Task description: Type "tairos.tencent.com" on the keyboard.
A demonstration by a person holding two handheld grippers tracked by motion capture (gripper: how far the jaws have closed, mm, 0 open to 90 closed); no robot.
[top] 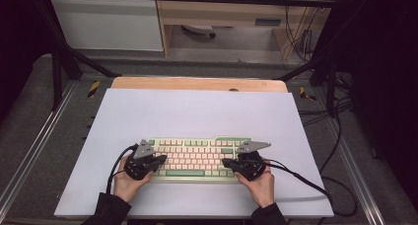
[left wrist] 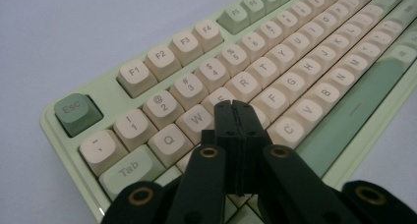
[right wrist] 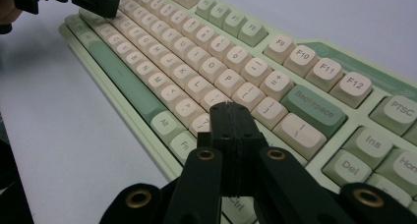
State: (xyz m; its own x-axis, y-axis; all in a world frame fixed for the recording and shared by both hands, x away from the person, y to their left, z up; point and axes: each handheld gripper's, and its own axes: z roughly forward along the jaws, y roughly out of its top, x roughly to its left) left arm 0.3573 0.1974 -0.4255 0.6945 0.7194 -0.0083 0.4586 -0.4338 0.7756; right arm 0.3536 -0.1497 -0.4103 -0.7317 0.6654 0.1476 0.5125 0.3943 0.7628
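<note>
Both grippers, left gripper (left wrist: 237, 108) and right gripper (right wrist: 230, 111), have their jaws pressed together holding nothing, tips poised like typing fingers over the keyboard (top: 197, 158) lying just beneath them.

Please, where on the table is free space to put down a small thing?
The white mat is bare between the keyboard and the wooden table edge, also left and right of the keyboard. It is crowded at the keyboard ends, where the left gripper and right gripper sit.

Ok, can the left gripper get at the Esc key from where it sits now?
Probably yes. The left gripper, shut, hovers over the keyboard's letter rows, and the Esc key sits in the nearby corner with nothing between or on top.
</note>
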